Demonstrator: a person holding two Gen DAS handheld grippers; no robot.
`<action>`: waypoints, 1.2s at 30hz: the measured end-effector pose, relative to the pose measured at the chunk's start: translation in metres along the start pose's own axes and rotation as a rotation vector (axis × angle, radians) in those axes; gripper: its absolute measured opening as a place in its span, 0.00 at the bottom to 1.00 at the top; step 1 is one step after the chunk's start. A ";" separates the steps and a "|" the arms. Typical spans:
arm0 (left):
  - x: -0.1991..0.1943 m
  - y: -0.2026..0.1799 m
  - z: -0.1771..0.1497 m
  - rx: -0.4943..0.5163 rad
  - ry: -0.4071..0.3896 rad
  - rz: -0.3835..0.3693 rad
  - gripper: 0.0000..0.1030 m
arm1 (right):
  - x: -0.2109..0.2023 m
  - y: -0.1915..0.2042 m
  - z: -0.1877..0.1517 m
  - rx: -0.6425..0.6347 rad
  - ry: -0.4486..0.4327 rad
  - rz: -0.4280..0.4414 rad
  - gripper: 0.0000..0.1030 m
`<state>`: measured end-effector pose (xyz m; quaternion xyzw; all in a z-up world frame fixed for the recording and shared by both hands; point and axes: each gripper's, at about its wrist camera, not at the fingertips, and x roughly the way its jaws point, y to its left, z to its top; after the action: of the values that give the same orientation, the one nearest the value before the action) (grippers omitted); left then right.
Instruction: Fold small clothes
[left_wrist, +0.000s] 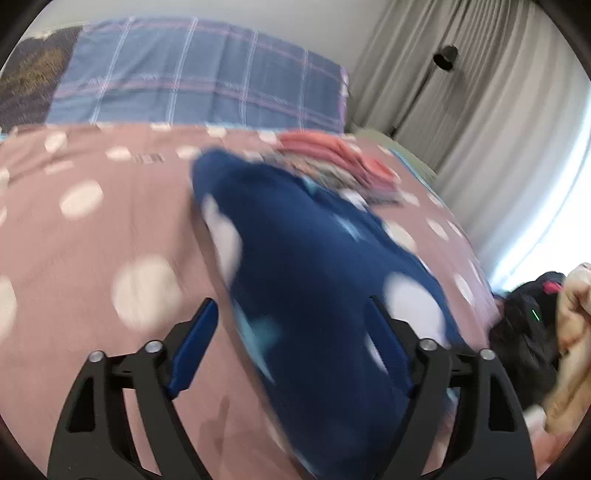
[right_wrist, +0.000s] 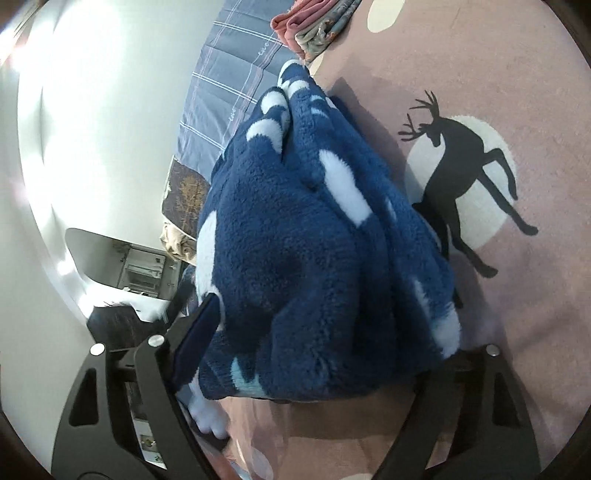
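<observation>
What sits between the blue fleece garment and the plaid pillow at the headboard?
A stack of folded clothes, coral on top and patterned below, lies there on the pink bedspread just past the blue fleece garment, short of the plaid pillow. The left wrist view shows it.

My left view is smeared: the fleece (left_wrist: 314, 280) and the pile (left_wrist: 332, 166) behind it are blurred. In my right view the fleece (right_wrist: 314, 240) hides my right tongs' (right_wrist: 332, 332) far finger and part of the deer (right_wrist: 465, 177).

Daylight glares through pale grey curtains (left_wrist: 498, 129); left wrist view motion-blurred, right wrist view sharp; fisheye edges bend, corners dark.
</observation>
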<state>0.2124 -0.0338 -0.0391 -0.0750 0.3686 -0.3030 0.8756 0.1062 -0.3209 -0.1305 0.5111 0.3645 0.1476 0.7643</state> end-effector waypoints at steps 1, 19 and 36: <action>0.013 0.010 0.013 -0.011 0.005 -0.017 0.83 | 0.002 0.002 0.000 -0.003 -0.002 -0.009 0.83; 0.153 0.072 0.081 -0.136 0.103 -0.186 0.53 | 0.006 0.021 0.019 -0.115 -0.062 -0.114 0.58; -0.002 0.153 0.262 -0.128 -0.322 0.303 0.51 | 0.183 0.217 0.237 -0.603 0.112 0.051 0.49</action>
<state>0.4651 0.0669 0.0957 -0.1216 0.2496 -0.1282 0.9521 0.4319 -0.2772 0.0382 0.2615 0.3331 0.2963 0.8561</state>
